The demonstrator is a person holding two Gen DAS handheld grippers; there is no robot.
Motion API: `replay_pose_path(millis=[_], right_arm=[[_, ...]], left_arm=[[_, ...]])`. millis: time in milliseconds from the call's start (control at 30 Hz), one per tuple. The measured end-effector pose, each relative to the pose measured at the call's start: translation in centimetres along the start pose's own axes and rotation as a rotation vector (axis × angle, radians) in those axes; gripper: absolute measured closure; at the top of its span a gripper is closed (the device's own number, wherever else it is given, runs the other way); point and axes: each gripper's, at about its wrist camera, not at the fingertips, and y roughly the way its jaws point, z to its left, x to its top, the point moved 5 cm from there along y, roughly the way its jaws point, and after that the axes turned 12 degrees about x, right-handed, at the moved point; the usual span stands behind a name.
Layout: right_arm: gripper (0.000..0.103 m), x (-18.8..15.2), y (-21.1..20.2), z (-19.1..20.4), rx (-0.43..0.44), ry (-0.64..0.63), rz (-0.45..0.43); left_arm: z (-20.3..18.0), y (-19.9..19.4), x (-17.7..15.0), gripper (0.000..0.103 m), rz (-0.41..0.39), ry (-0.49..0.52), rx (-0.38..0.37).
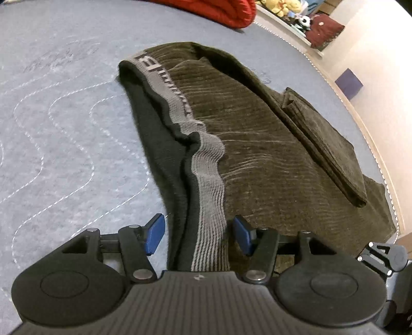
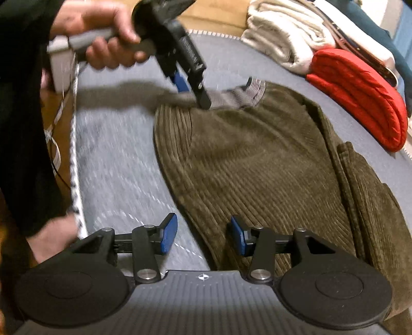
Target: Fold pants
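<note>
Olive-brown corduroy pants [image 1: 270,154] with a grey striped waistband [image 1: 208,180] lie folded on a grey-blue quilted mattress [image 1: 64,128]. My left gripper [image 1: 198,229] is open, its blue pads on either side of the waistband, which runs between them. In the right wrist view the left gripper [image 2: 193,87] hovers at the waistband [image 2: 244,96] at the far end of the pants [image 2: 257,167]. My right gripper [image 2: 203,232] is open and empty, straddling the near folded edge of the pants, the right pad [image 2: 238,235] over the fabric.
A red padded item [image 2: 360,95] and folded white and teal laundry [image 2: 288,36] lie at the far right of the mattress. The mattress edge with white piping [image 2: 74,167] runs along the left, floor beyond. Shelves with toys [image 1: 288,10] stand behind.
</note>
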Motion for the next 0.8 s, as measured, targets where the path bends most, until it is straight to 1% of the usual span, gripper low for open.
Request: replay_pose_path(millis=[33, 67, 100, 167, 200, 233, 267, 367, 500, 567, 600, 667, 700, 733, 767, 800], right_arm=[[0.056, 0.1, 0.2, -0.2, 0.007, 0.005, -0.002], [0.06, 0.2, 0.1, -0.3, 0.015, 0.013, -0.001], [0.07, 0.3, 0.1, -0.4, 0.015, 0.017, 0.001], [0.078, 0.4, 0.1, -0.9, 0.018, 0.016, 0.013], [0.085, 0.4, 0.0, -0.9, 0.028, 0.013, 0.014], [0.088, 0.4, 0.1, -0.9, 0.028, 0.004, 0.017], [0.092, 0.4, 0.1, -0.6, 0.025, -0.008, 0.017], [0.095, 0.7, -0.2, -0.2, 0.038, -0.04, 0.01], [0.095, 1.9, -1.9, 0.7, 0.079, -0.078, -0.029], [0.096, 2.3, -2.6, 1.4, 0.109, -0.095, -0.047], [0.096, 2.4, -3.0, 1.9, 0.129, -0.105, -0.052], [0.096, 2.5, -3.1, 2.9, 0.162, -0.123, -0.059], [0.096, 2.4, -3.0, 3.3, 0.17, -0.13, -0.053], [0.095, 2.1, -2.5, 3.5, 0.173, -0.13, -0.028], [0.095, 1.9, -1.9, 3.6, 0.174, -0.126, 0.001], [0.092, 1.5, -1.4, 3.6, 0.169, -0.129, 0.032]], left_arm=[[-0.2, 0.1, 0.0, 0.04, -0.006, 0.006, 0.001], [-0.4, 0.2, -0.1, 0.041, -0.013, 0.017, 0.006], [-0.6, 0.2, -0.2, 0.045, -0.021, 0.035, 0.014], [-1.0, 0.2, -0.3, 0.06, -0.028, 0.067, 0.017], [-0.9, 0.0, -0.4, 0.069, -0.029, 0.056, 0.012], [-0.8, -0.3, -0.3, 0.072, -0.028, 0.048, 0.005], [-0.8, -0.7, -0.3, 0.077, -0.035, 0.051, 0.004], [-0.7, -2.8, -0.1, 0.08, -0.065, 0.058, 0.011], [-0.2, -6.3, -0.1, 0.081, -0.084, 0.064, 0.013], [0.2, -7.7, -0.6, 0.081, -0.076, 0.071, 0.032], [0.5, -8.0, -1.0, 0.081, -0.066, 0.071, 0.047], [1.0, -7.5, -1.9, 0.08, -0.016, 0.067, 0.067], [1.1, -6.6, -2.4, 0.077, 0.027, 0.069, 0.073], [1.3, -5.8, -2.7, 0.076, 0.059, 0.061, 0.086], [1.6, -5.0, -3.0, 0.069, 0.091, 0.046, 0.119], [1.7, -4.9, -2.9, 0.061, 0.088, 0.037, 0.131]])
